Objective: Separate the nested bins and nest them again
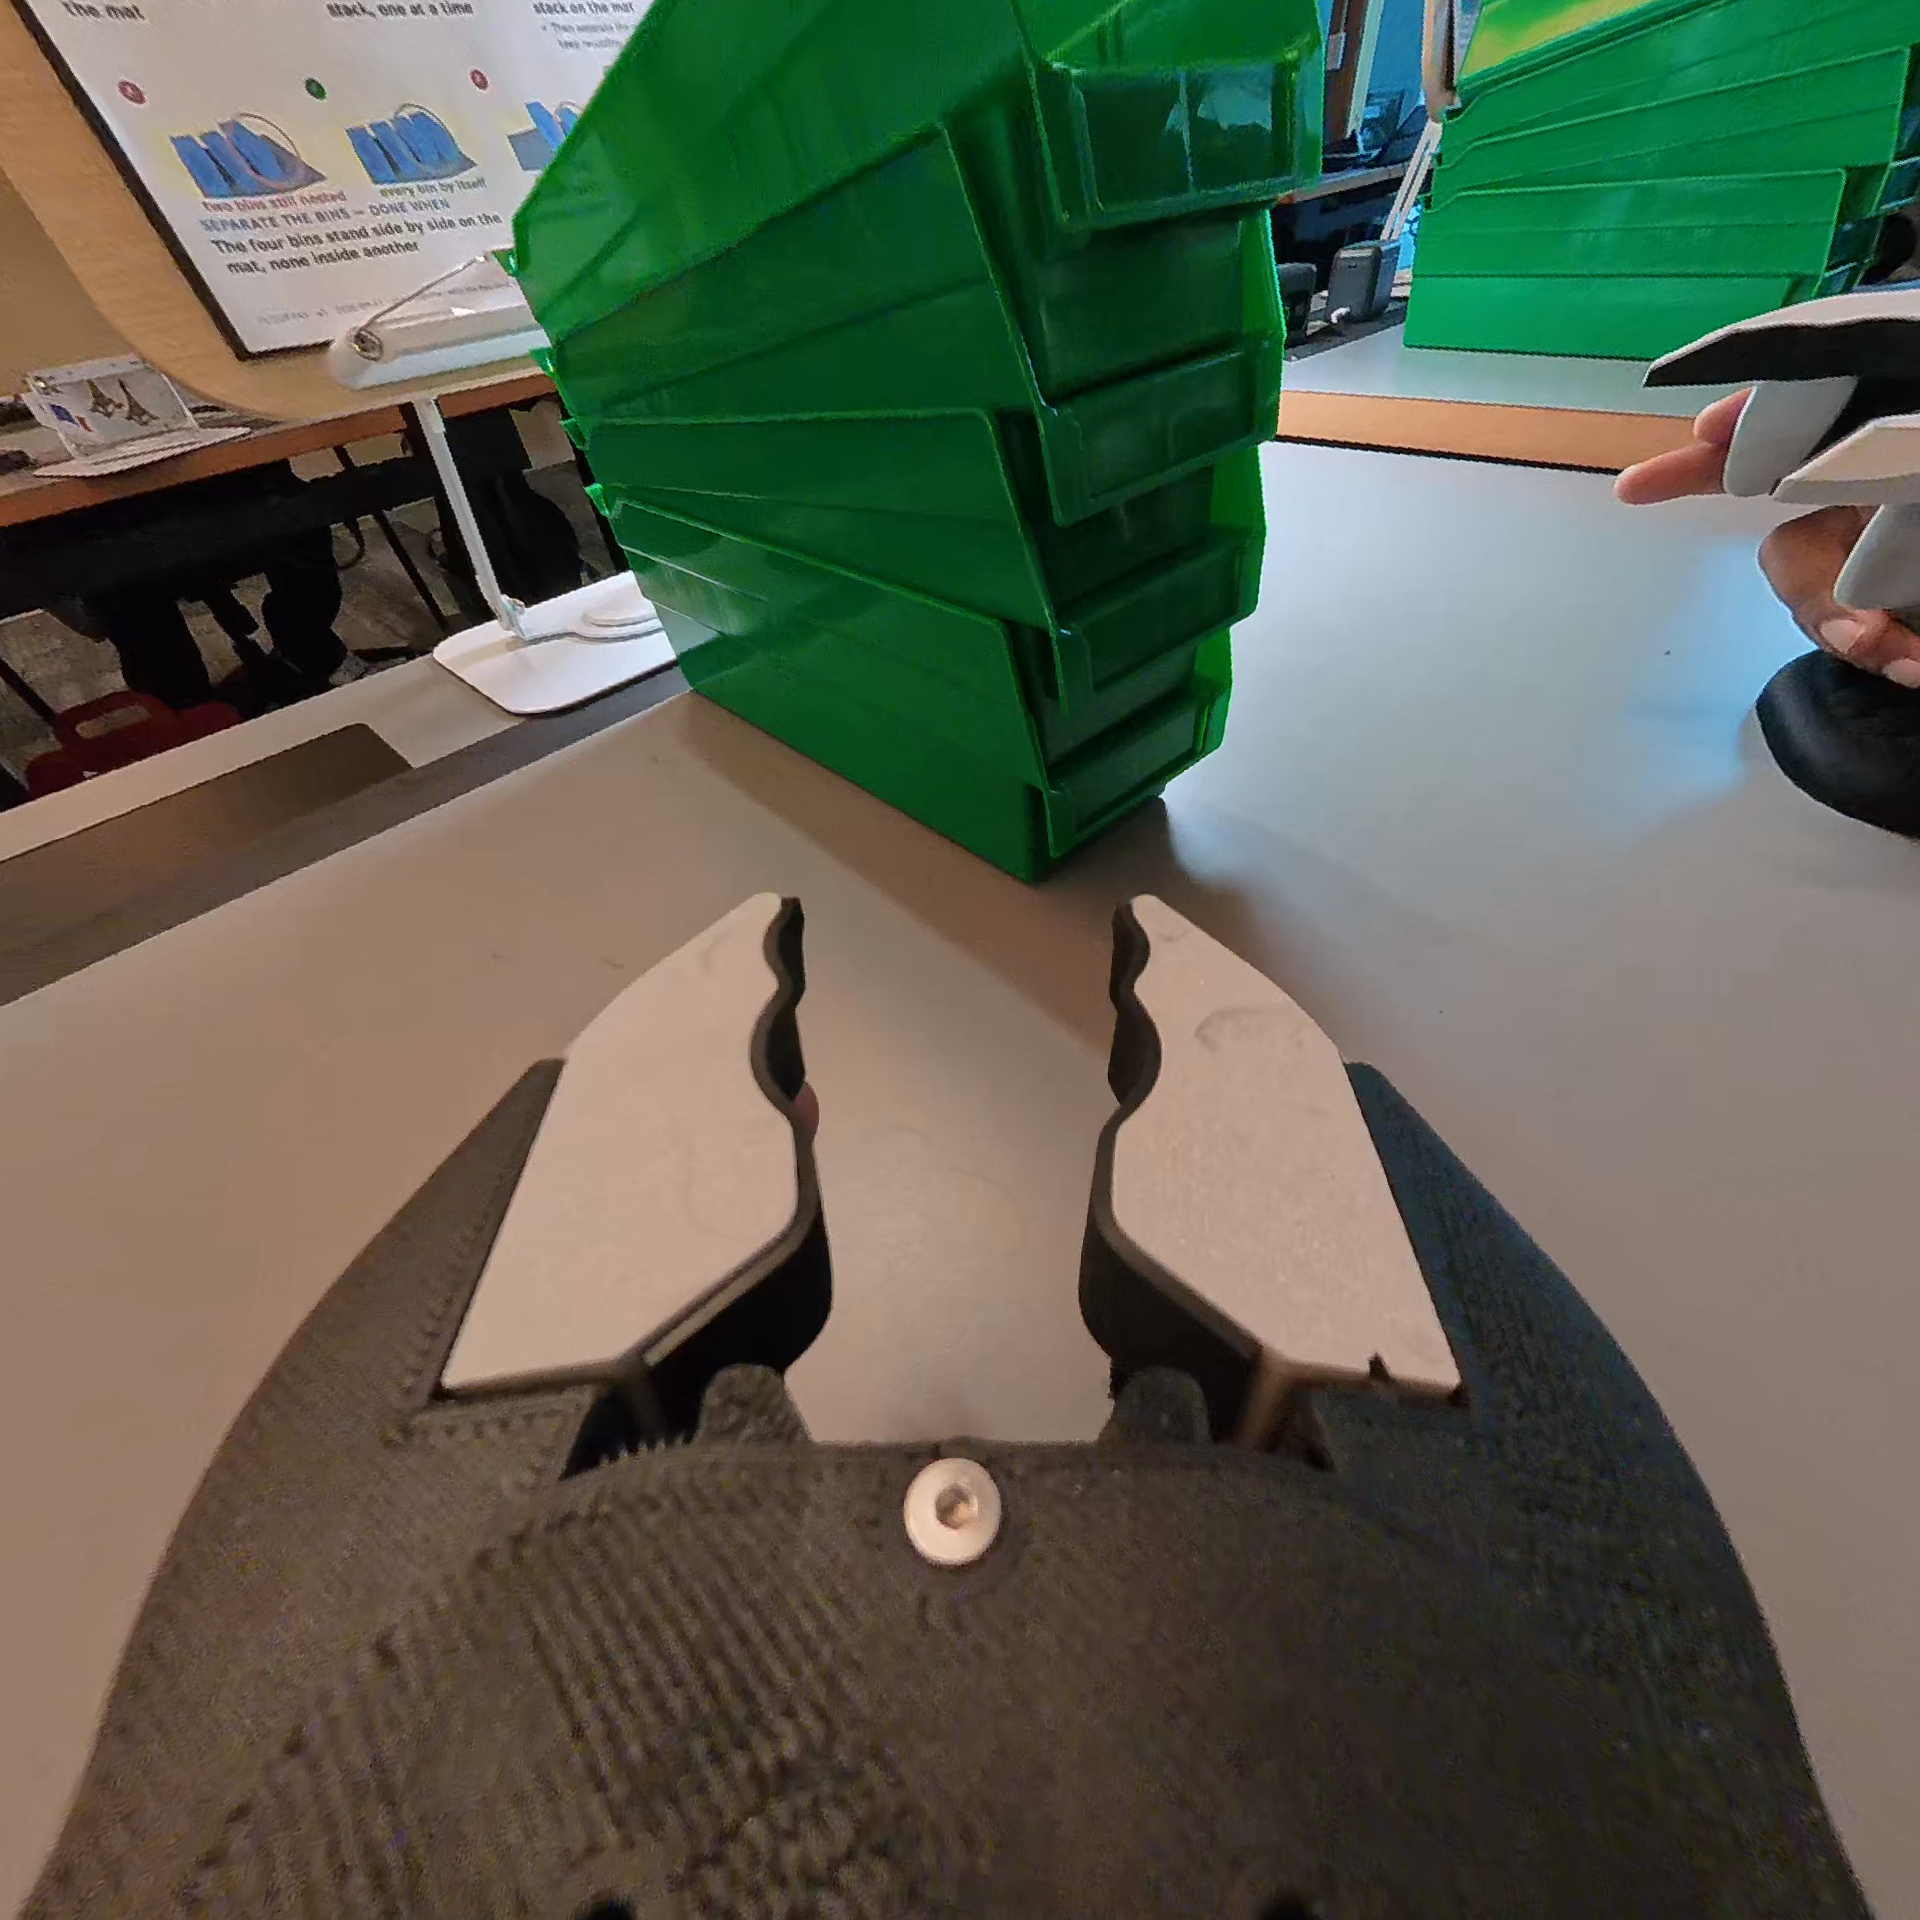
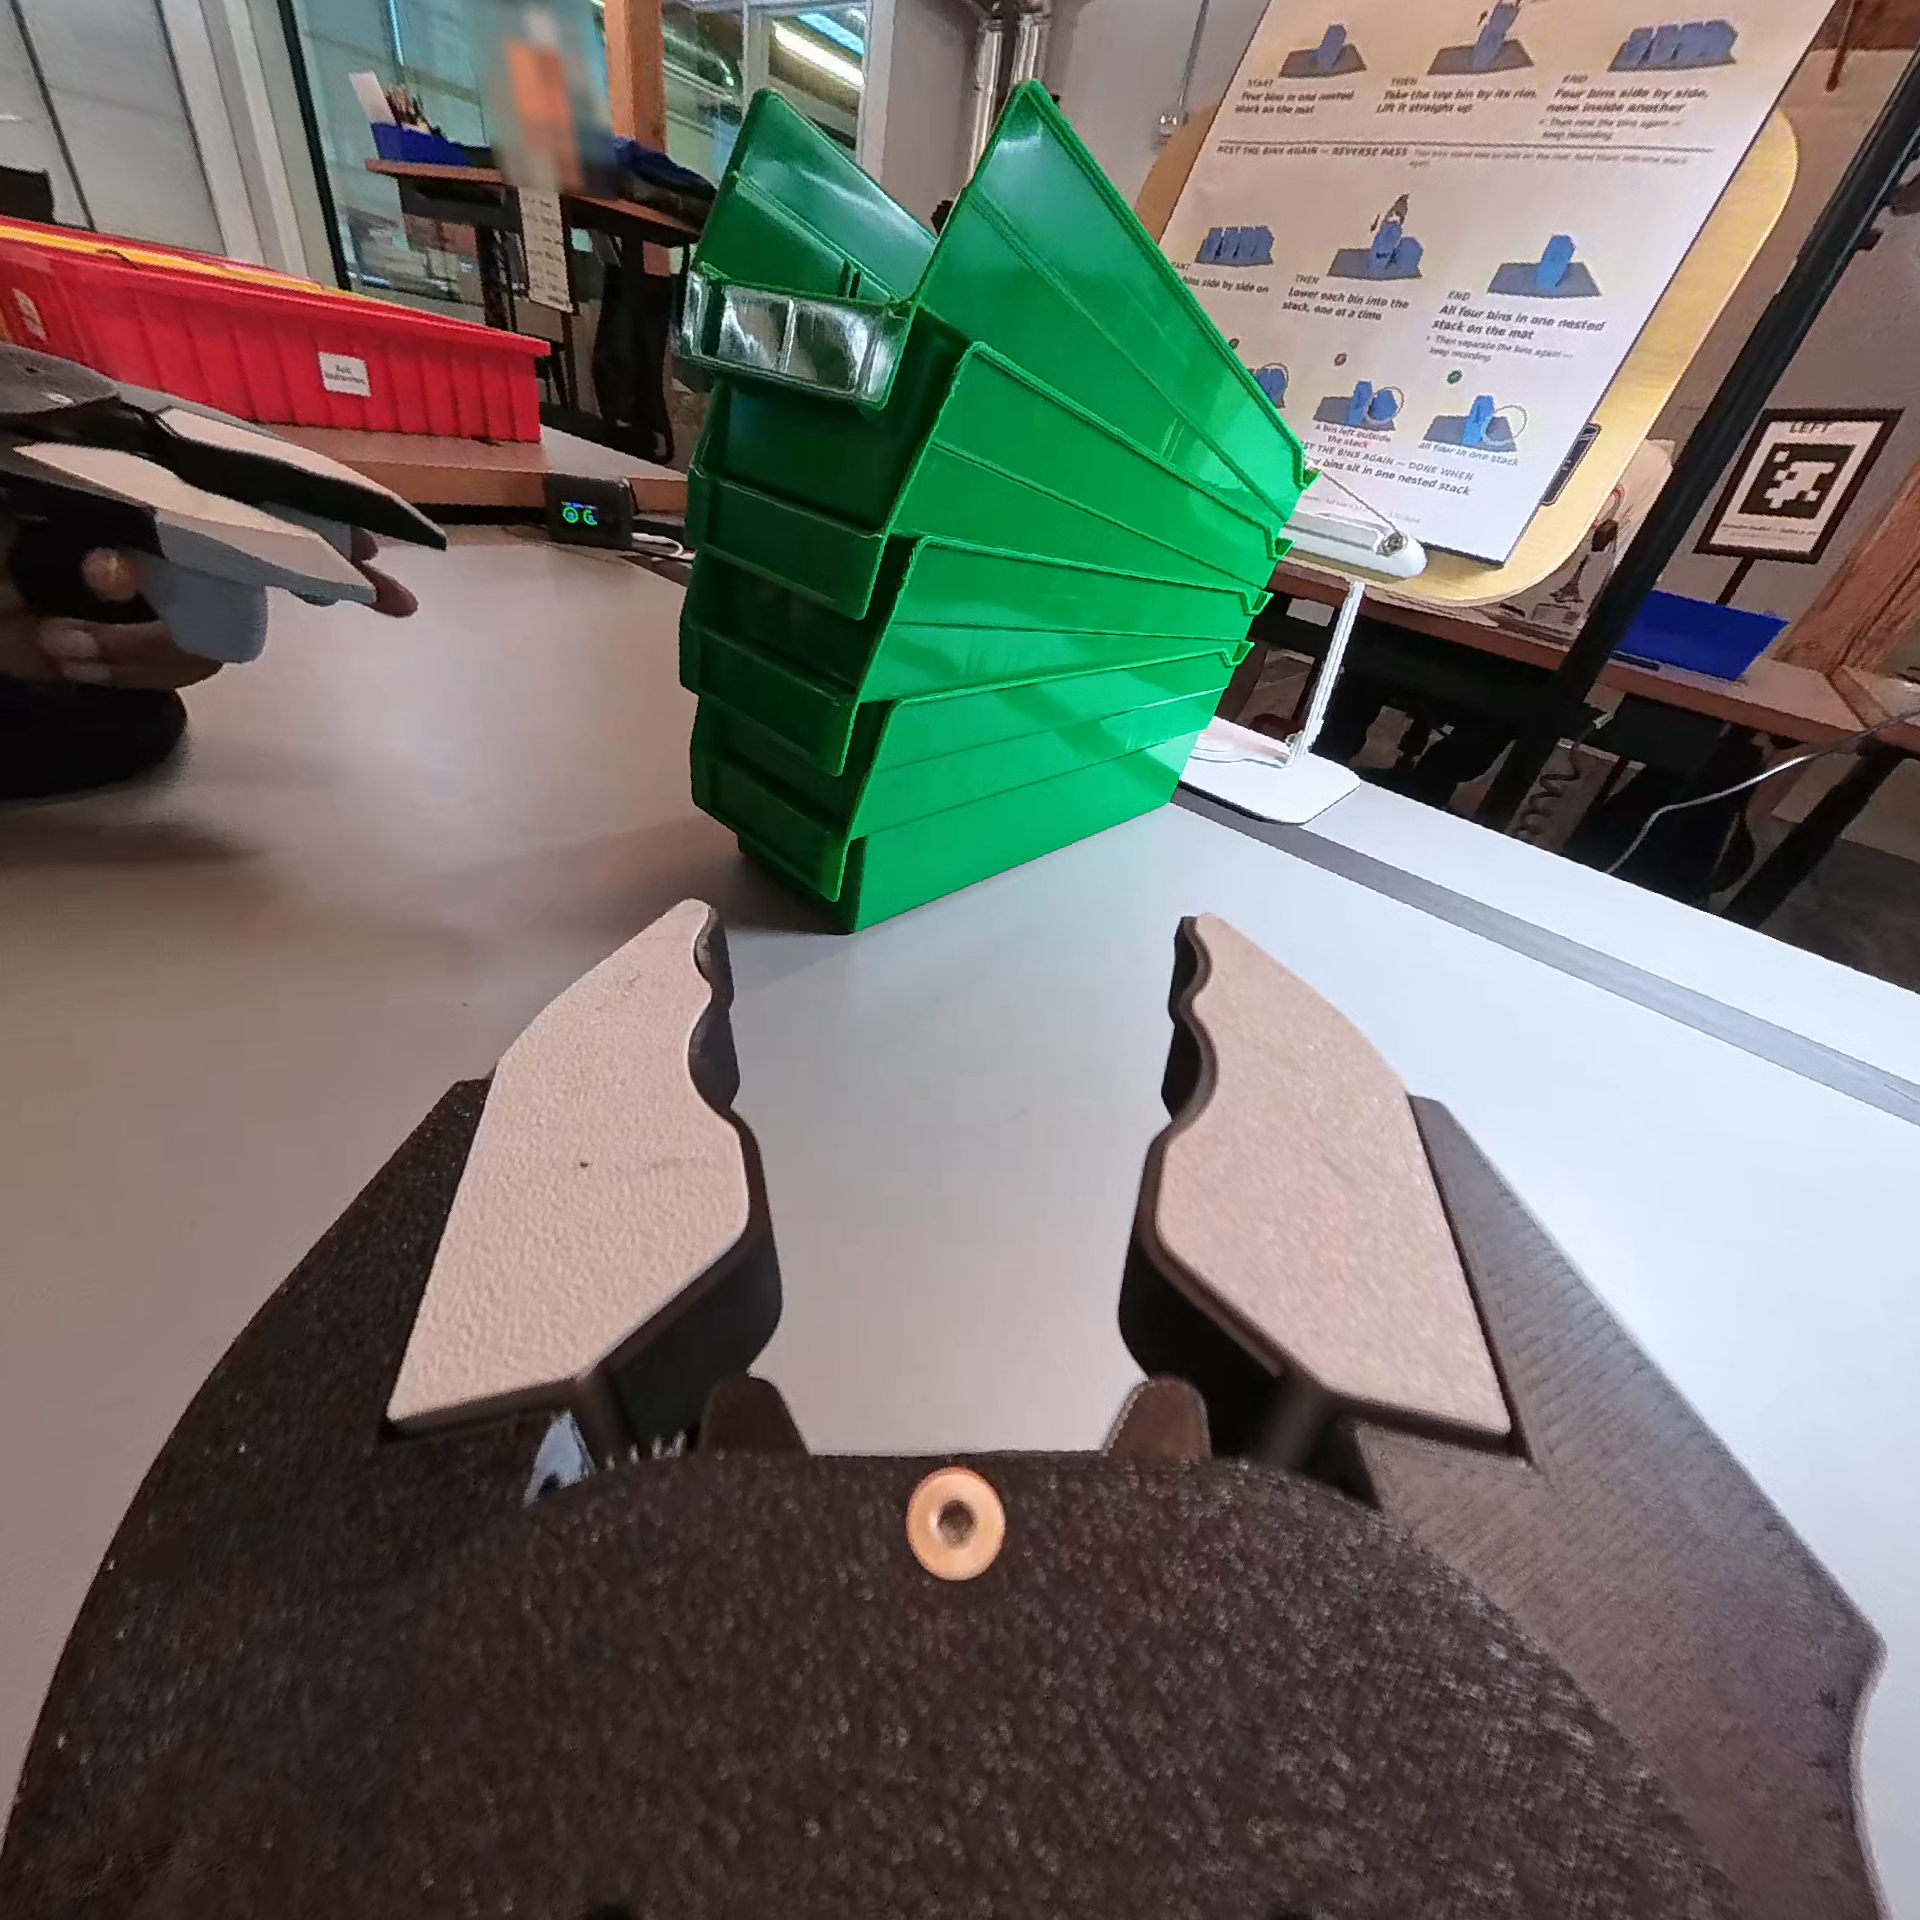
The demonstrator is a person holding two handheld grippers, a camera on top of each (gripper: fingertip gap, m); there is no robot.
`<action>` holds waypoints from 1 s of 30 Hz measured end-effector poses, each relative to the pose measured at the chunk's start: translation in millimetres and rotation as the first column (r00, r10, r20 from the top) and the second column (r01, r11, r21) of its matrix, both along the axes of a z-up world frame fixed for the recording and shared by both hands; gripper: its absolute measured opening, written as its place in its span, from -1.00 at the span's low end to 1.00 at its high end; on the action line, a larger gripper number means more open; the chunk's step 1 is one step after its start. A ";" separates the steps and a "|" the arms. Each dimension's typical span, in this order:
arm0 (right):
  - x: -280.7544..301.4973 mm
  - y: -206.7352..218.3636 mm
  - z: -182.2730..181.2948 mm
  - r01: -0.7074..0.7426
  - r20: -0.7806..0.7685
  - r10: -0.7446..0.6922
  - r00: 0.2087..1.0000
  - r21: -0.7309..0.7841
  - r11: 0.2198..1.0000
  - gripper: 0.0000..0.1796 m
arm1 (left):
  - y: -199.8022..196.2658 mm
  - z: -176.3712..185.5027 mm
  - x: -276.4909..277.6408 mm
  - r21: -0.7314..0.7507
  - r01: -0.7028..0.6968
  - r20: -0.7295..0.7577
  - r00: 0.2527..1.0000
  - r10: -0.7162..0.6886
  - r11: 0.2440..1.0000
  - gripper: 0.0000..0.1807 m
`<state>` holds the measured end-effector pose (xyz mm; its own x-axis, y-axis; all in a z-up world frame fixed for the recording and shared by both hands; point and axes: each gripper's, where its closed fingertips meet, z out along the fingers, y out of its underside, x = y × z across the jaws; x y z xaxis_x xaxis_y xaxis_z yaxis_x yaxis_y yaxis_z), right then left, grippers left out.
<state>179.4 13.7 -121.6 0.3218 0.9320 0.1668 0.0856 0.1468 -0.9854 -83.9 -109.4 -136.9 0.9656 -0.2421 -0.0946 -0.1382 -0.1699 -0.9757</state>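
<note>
Beyond the bins (image 2: 935,582), red tray (image 2: 301,353).

Nested bins (image 1: 894,436): bright green, glossy, uniform; top bin's front label holder (image 2: 790,343) reads clear and reflective. Table (image 1: 1455,935): pale grey, with a darker grey strip (image 2: 1662,987) along one side. Left gripper (image 1: 956,935): black ribbed body, light grey speckled finger plates. Right gripper (image 2: 951,940): same black and grey. Long tray (image 2: 291,353) behind: red, ribbed. Poster (image 2: 1455,260): white with blue bin drawings. Lamp base (image 1: 561,649): white.
</note>
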 end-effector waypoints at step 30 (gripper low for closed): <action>1.9 -1.9 2.7 0.008 -0.023 -0.007 1.000 0.021 1.000 -0.12 | 48.2 109.1 76.9 0.045 0.258 -0.395 0.892 -0.220 0.965 -0.60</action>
<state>181.3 11.8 -118.9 0.3328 0.9258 0.1794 0.0646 0.1675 -0.9838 -7.1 -61.2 -27.9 0.7635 -0.4329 -0.4793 -0.5296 0.0050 -0.8482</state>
